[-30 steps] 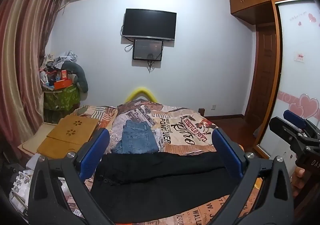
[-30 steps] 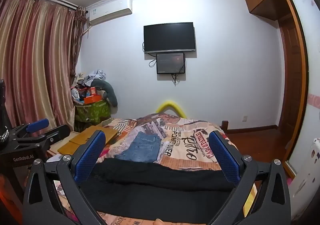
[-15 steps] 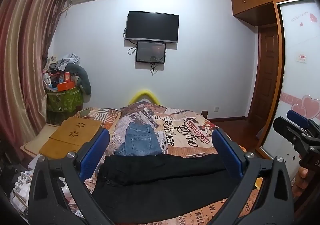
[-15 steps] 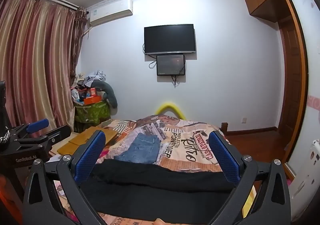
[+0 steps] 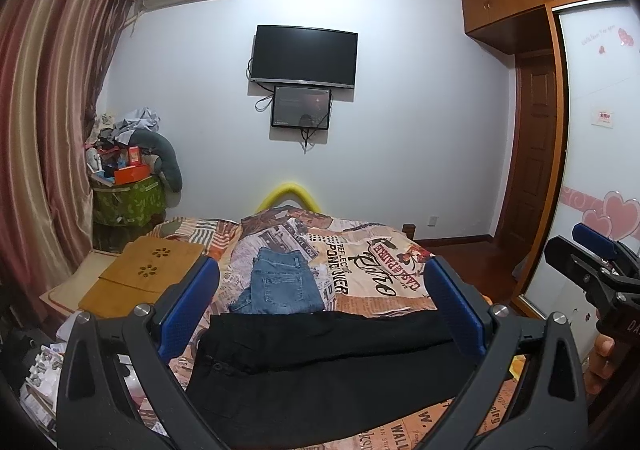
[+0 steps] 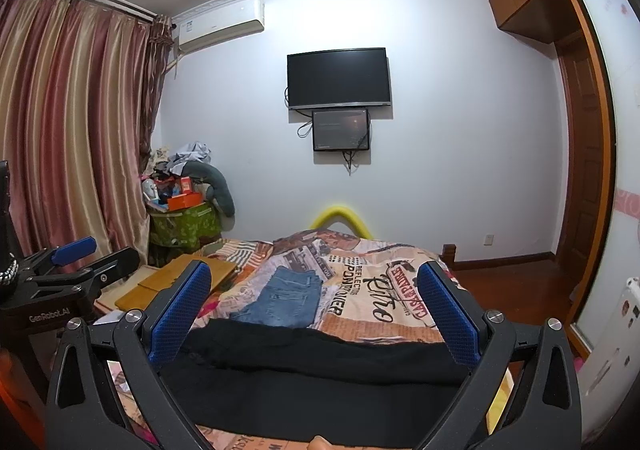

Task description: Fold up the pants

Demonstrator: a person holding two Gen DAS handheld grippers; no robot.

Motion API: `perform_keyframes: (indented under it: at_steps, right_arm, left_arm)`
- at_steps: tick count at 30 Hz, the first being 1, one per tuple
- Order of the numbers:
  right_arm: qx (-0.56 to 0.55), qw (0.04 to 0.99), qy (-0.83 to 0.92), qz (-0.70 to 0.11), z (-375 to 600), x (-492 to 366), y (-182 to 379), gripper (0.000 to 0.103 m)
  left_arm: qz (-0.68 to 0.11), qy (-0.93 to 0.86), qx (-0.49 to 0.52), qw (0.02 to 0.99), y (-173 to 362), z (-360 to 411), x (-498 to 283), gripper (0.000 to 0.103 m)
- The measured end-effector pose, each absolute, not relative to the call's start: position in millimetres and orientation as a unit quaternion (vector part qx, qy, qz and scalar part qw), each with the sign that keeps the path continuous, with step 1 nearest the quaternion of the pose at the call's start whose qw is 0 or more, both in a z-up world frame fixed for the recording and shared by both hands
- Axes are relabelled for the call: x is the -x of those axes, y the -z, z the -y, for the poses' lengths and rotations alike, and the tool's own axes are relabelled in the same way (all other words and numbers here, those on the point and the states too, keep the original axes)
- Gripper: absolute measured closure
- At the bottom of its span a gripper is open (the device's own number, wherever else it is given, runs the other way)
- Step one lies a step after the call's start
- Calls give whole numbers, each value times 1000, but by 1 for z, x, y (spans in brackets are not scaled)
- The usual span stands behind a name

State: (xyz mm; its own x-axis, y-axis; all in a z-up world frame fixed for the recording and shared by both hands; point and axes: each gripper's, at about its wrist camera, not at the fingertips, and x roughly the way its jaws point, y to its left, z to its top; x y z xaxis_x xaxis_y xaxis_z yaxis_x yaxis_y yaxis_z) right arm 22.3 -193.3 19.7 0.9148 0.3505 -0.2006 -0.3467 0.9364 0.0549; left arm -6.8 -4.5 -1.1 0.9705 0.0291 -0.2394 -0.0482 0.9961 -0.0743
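Observation:
Black pants (image 5: 320, 362) lie flat across the near end of the bed, waistband to the left, legs running right; they also show in the right wrist view (image 6: 320, 378). My left gripper (image 5: 322, 306) is open and empty, held above the pants. My right gripper (image 6: 314, 310) is open and empty, also above them. The right gripper shows at the right edge of the left wrist view (image 5: 592, 266); the left gripper shows at the left edge of the right wrist view (image 6: 72, 270).
Folded blue jeans (image 5: 280, 286) lie on the patterned bedspread (image 5: 380, 270) behind the black pants. A wooden lap desk (image 5: 144, 270) sits at the bed's left. A cluttered green bin (image 5: 128, 198), curtains and a wall TV (image 5: 304, 54) stand beyond. A wardrobe (image 5: 600, 170) is at right.
Both grippers have drifted slightly, the left view shifting a little to the left. The pants have not moved and both grippers stay open.

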Motion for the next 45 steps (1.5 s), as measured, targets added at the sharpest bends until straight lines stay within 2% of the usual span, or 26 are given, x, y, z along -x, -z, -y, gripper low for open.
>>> perform_keyframes:
  at_steps: [45]
  right_arm:
    - [-7, 978, -179, -105, 191, -21, -16, 0]
  left_arm:
    - [-119, -12, 31, 992, -3, 5, 3, 0]
